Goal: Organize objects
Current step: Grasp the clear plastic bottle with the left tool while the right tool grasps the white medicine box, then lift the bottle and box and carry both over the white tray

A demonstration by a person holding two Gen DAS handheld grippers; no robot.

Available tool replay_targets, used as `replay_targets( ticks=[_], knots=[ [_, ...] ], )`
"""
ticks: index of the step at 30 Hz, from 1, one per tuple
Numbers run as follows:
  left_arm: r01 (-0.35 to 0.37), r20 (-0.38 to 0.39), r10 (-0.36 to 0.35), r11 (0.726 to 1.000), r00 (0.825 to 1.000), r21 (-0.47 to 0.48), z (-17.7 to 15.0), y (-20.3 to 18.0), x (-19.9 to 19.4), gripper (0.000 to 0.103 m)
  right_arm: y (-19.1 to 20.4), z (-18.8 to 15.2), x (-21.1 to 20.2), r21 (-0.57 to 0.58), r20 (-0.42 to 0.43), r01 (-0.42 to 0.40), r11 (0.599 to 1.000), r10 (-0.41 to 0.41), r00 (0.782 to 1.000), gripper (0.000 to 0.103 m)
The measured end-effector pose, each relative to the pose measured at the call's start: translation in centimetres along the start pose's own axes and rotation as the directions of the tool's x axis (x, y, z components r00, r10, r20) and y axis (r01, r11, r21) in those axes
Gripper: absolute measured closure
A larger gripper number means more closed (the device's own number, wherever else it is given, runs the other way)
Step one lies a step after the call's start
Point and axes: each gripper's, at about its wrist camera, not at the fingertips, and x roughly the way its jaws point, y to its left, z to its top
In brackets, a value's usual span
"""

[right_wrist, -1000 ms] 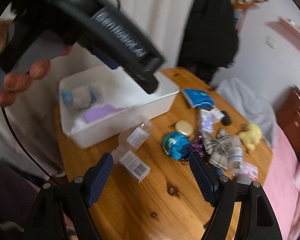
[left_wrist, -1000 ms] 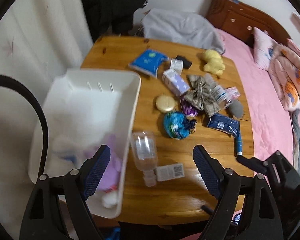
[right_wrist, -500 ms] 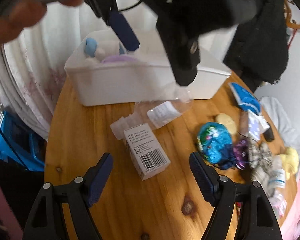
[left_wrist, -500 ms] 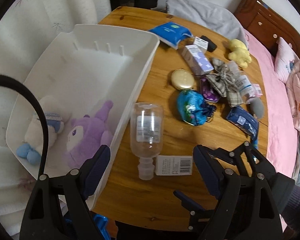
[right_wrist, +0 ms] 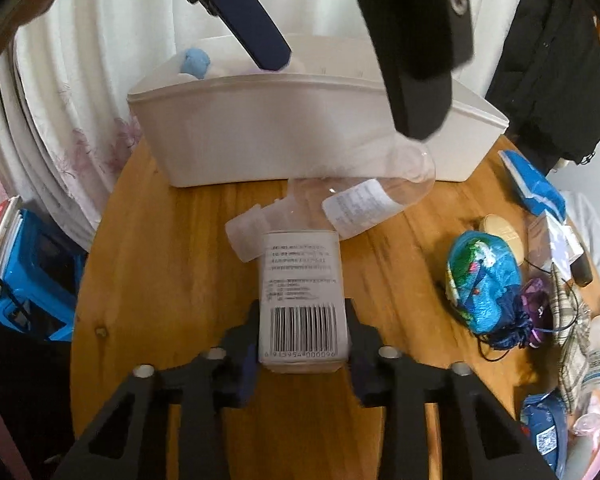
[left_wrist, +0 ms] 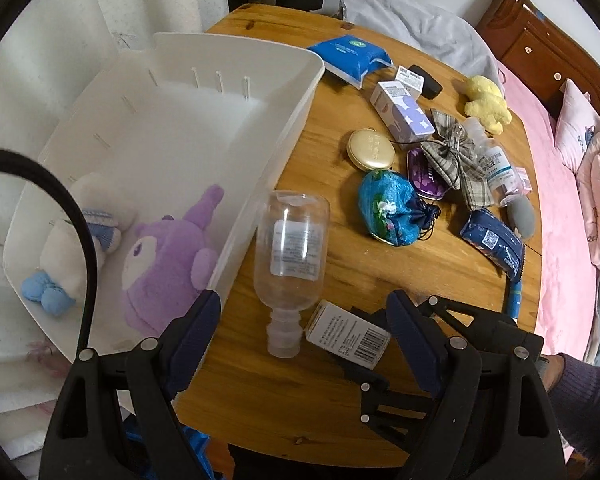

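Small white barcoded cardboard box point(right_wrist: 302, 300), lying on the round wooden table point(right_wrist: 180, 280) against a clear plastic bottle point(right_wrist: 360, 200): my right gripper point(right_wrist: 302, 344) clamps its long sides (light, crushable, so gently); left gripper point(left_wrist: 300, 332) hovers open.

White bin point(left_wrist: 284, 120) holds a purple plush point(left_wrist: 168, 264); blue pouch point(left_wrist: 388, 208), plaid bow point(left_wrist: 456, 160), yellow plush point(left_wrist: 486, 104) on the honey-brown tabletop point(left_wrist: 360, 272).

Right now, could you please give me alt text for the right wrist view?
The right gripper clamps a barcoded box on a wooden table. A clear bottle lies behind it, before a white bin.
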Motion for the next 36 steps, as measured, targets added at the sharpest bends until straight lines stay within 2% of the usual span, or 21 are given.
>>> replay_targets(
  ticks=[10,18,24,26,29,32,33,36],
  knots=[
    [-0.020,-0.025,0.020,1.000,0.999,-0.016,0.1,-1.1,1.9,0.017,-1.1,-2.9,-1.9,0.125,-0.046,0.000,0.992,0.005,0.999,0.068],
    [-0.123,-0.019,0.123,0.992,0.992,-0.033,-0.2,-2.7,4.5,0.017,-1.5,-4.4,-4.2,0.217,-0.077,0.044,0.975,-0.027,0.997,0.068],
    [-0.220,-0.006,0.220,0.974,0.975,-0.058,0.0,-2.5,6.4,0.017,-2.0,-5.1,-4.9,0.259,-0.096,0.064,0.964,-0.041,0.995,0.068],
    [-0.282,0.007,0.283,0.958,0.959,-0.046,0.1,-2.7,6.9,0.018,-2.0,-5.0,-5.1,0.270,-0.099,0.066,0.961,-0.040,0.994,0.068],
    [-0.313,0.035,0.314,0.949,0.949,-0.026,0.2,-3.3,7.3,0.018,-2.0,-5.0,-5.3,0.278,-0.099,0.069,0.958,-0.043,0.994,0.068],
    [-0.371,0.046,0.372,0.928,0.927,-0.012,0.3,-3.8,8.0,0.018,-1.8,-4.9,-5.7,0.284,-0.094,0.070,0.956,-0.045,0.995,0.068],
    [-0.379,0.049,0.379,0.925,0.924,-0.005,0.3,-3.9,8.2,0.018,-1.8,-4.9,-5.7,0.286,-0.093,0.070,0.956,-0.045,0.995,0.068],
    [-0.370,0.030,0.370,0.929,0.929,0.006,0.3,-4.3,9.1,0.020,-1.7,-5.0,-5.8,0.293,-0.093,0.073,0.953,-0.048,0.995,0.068]
  ],
)
